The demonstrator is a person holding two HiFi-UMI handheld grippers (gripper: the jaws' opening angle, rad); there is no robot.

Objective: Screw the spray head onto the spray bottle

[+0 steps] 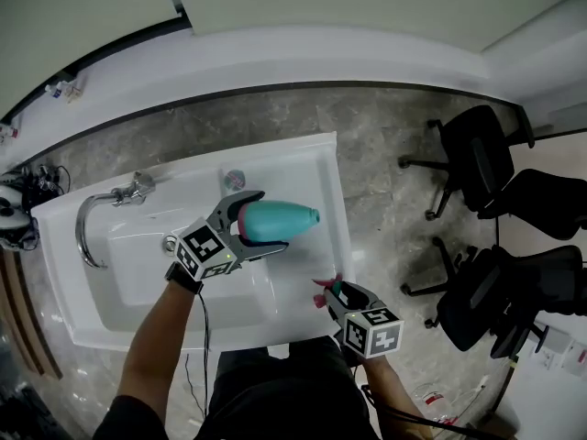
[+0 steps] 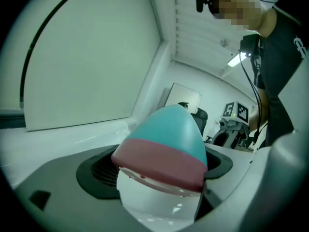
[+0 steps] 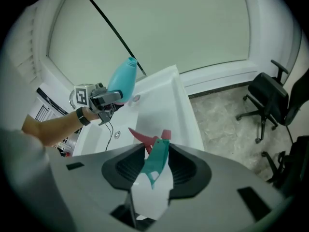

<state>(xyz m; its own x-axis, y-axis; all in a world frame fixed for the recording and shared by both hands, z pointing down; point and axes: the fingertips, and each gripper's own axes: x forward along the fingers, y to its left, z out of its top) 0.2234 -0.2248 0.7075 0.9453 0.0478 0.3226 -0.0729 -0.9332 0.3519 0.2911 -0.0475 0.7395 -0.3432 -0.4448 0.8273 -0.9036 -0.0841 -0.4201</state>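
Observation:
A teal spray bottle (image 1: pixel 275 219) with a pink band and white base lies sideways over the white sink (image 1: pixel 321 168), neck pointing right. My left gripper (image 1: pixel 260 225) is shut on its lower body. In the left gripper view the bottle (image 2: pixel 164 149) fills the space between the jaws. My right gripper (image 1: pixel 335 293) sits at the sink's front right edge, shut on the spray head (image 3: pixel 155 158), teal with a pink trigger and nozzle (image 3: pixel 143 137) and a white collar. The spray head (image 1: pixel 330 289) is apart from the bottle, below and to the right of its neck.
A chrome faucet (image 1: pixel 96 211) stands at the sink's left, with a drain (image 1: pixel 235 180) at the back. Black office chairs (image 1: pixel 486 168) stand on the grey stone floor (image 1: pixel 385 145) to the right. A white wall ledge (image 1: pixel 303 58) runs behind the sink.

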